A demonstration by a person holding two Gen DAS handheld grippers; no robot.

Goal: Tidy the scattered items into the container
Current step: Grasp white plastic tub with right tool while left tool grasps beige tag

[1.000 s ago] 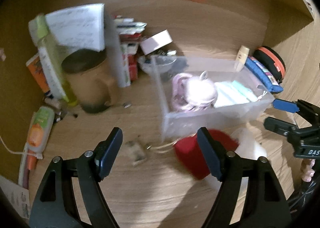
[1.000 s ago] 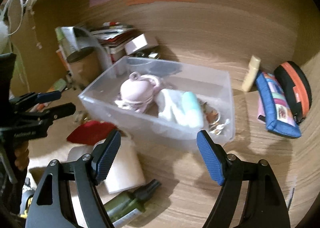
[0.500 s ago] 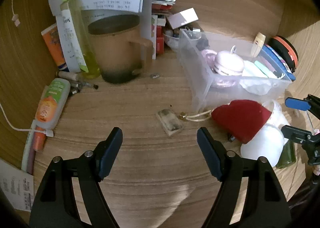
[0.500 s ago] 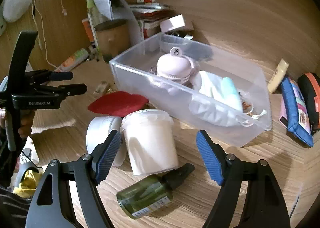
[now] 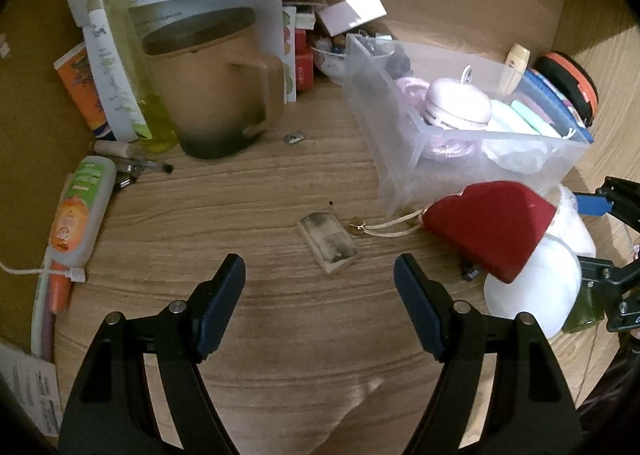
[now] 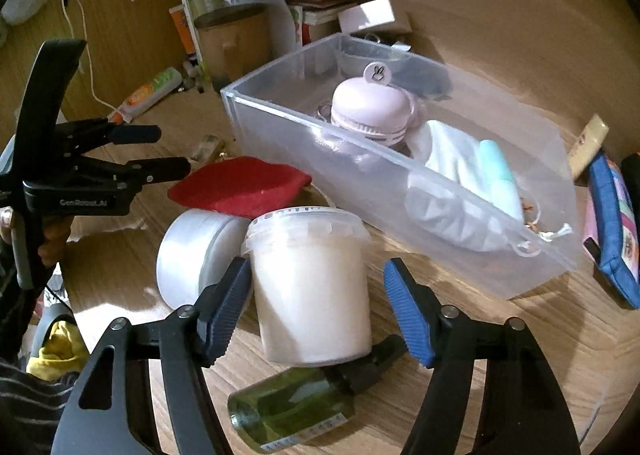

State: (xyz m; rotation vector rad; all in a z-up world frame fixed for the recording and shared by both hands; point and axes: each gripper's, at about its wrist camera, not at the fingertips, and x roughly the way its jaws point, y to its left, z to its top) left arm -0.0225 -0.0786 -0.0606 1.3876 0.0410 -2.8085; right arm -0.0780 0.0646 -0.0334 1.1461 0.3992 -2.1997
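Note:
A clear plastic bin (image 6: 460, 223) (image 5: 400, 159) holds a pink macaron-shaped case (image 6: 370, 107), white cloth and a teal tube. In front of it lie a red lip-shaped pouch (image 6: 240, 185) (image 5: 492, 229), a white lidded tub (image 6: 310, 283), a white round tin (image 6: 188, 255) and a green spray bottle (image 6: 296, 411). A small clear keychain block (image 5: 328, 241) lies on the desk. My right gripper (image 6: 318, 311) is open around the white tub. My left gripper (image 5: 320, 303) is open and empty, just short of the keychain block.
A brown mug (image 5: 212, 95), a yellow-green bottle (image 5: 124, 67), papers and small boxes stand at the back left. A tube (image 5: 76, 211) lies at the left edge. A blue pouch (image 6: 614, 231) and an orange-black case (image 5: 568, 83) lie right of the bin.
Both grippers pulled back and lowered. The right one now has the white tub between its open fingers. The left one now faces the keychain block.

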